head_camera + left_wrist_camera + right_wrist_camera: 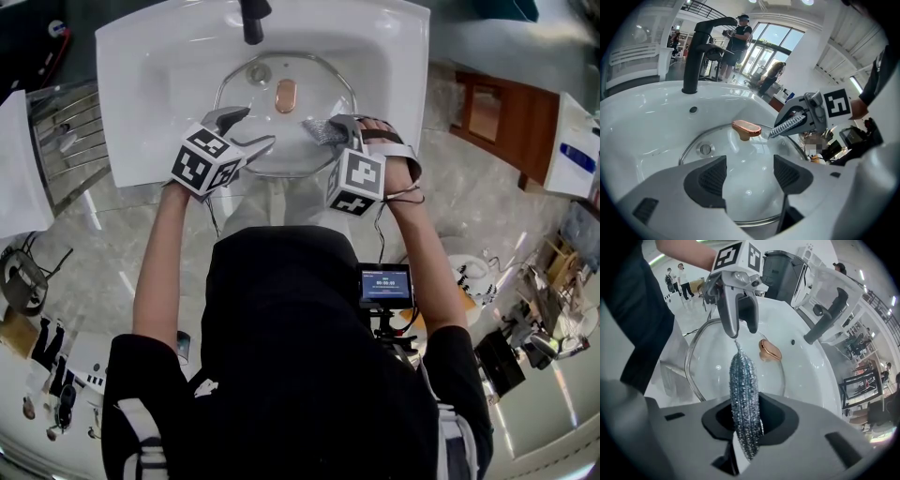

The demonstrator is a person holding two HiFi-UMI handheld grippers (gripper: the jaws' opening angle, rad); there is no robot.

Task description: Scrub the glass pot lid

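The right gripper (746,420) is clamping a glittery silver scrub pad (742,390) between its closed jaws. The left gripper (750,174) is holding its jaws wide apart and empty, and the glass pot lid (733,149) is lying just ahead of both pairs of jaws, in the white sink (164,66).

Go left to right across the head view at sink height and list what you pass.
wire rack → left gripper, jaws apart → copper knob of the glass pot lid → right gripper shut on the scouring pad → wooden table
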